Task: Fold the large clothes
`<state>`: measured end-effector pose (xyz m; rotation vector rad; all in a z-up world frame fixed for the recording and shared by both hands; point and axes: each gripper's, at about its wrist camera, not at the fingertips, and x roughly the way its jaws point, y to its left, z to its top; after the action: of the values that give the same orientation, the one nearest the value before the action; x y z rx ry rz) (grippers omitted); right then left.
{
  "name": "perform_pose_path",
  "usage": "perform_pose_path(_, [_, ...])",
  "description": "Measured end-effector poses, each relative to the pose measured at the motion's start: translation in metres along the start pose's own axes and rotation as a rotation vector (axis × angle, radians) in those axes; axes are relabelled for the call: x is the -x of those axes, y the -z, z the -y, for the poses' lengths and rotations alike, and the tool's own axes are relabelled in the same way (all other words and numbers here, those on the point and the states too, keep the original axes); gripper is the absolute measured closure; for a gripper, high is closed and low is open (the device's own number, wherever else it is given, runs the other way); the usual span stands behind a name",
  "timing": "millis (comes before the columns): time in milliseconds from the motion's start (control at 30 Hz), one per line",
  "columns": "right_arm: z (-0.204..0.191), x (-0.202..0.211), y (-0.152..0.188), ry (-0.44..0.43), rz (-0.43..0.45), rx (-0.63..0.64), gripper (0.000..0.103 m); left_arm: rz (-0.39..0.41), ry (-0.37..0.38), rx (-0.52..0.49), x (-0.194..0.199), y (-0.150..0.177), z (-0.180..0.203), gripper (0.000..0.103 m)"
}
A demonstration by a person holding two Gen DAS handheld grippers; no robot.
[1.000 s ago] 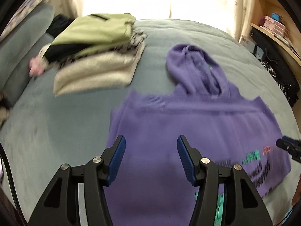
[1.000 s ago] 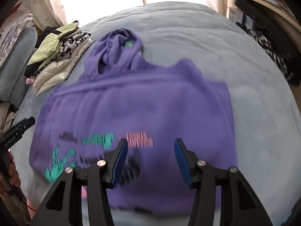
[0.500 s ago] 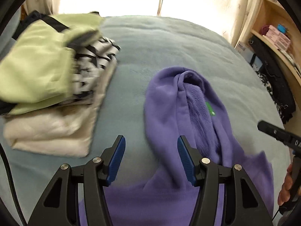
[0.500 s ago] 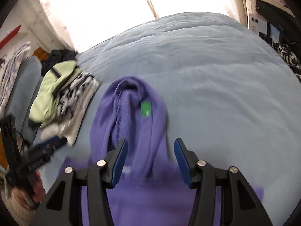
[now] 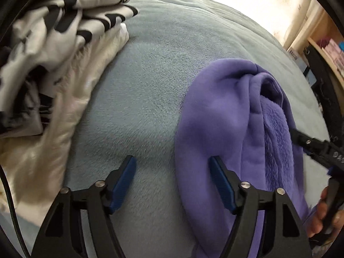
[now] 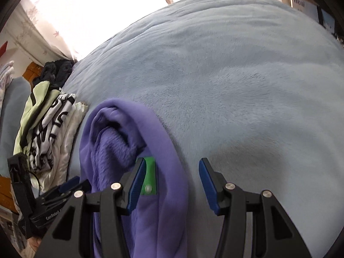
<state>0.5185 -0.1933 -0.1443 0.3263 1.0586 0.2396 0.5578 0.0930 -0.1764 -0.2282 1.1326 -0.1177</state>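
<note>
Left wrist view shows a pale blue fleece blanket covering the bed, a stack of folded clothes at far left, and the purple hoodie's hood lying right of centre. Thick, soft and floppy, the hood should bunch rather than slip, so its outer edges look the best hold. The left gripper has just been opening and stands wide and empty at the hood's left edge, while the right gripper, also empty, straddles its right edge beside the green tag.

hoodie purple | tag green | blanket pale blue | top black-white
</note>
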Motion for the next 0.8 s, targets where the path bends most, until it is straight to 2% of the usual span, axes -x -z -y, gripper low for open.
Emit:
perform_pose_path(67, [0.001,-0.009,-0.002,-0.013,-0.011,-0.009,0.075,0.006,0.030,0.022,-0.004,-0.003,0.000,0.032])
perform_pose_path(100, [0.000,-0.013,-0.003,-0.021,-0.021,-0.007,0.080,0.008,0.041,0.028,-0.008,-0.004,0.000,0.032])
perform_pose_path(133, [-0.001,-0.014,-0.003,-0.022,-0.019,-0.003,0.089,0.007,0.058,0.034,-0.010,-0.006,0.001,0.039])
perform_pose_path(200, [-0.008,-0.013,-0.001,-0.009,-0.008,0.030,0.095,-0.004,0.130,0.036,-0.013,-0.008,0.006,0.096])
perform_pose_path(233, [-0.011,-0.010,0.000,0.001,0.002,0.045,0.096,-0.004,0.122,0.035,-0.012,-0.008,0.011,0.096])
perform_pose_path(367, [-0.022,0.013,0.001,0.029,0.059,0.106,0.098,0.104,-0.035,-0.087,0.016,-0.001,0.034,0.098])
perform_pose_path(433, [-0.019,0.039,0.001,0.033,0.105,0.118,0.098,0.130,-0.070,-0.105,0.037,0.005,0.039,0.098])
perform_pose_path(633, [-0.007,0.117,0.020,-0.032,0.197,0.126,0.098,0.230,-0.036,-0.162,0.117,0.029,0.045,0.098])
perform_pose_path(800, [-0.025,0.191,0.079,-0.064,0.302,0.228,0.098,0.297,-0.035,-0.229,0.184,0.082,0.059,0.098])
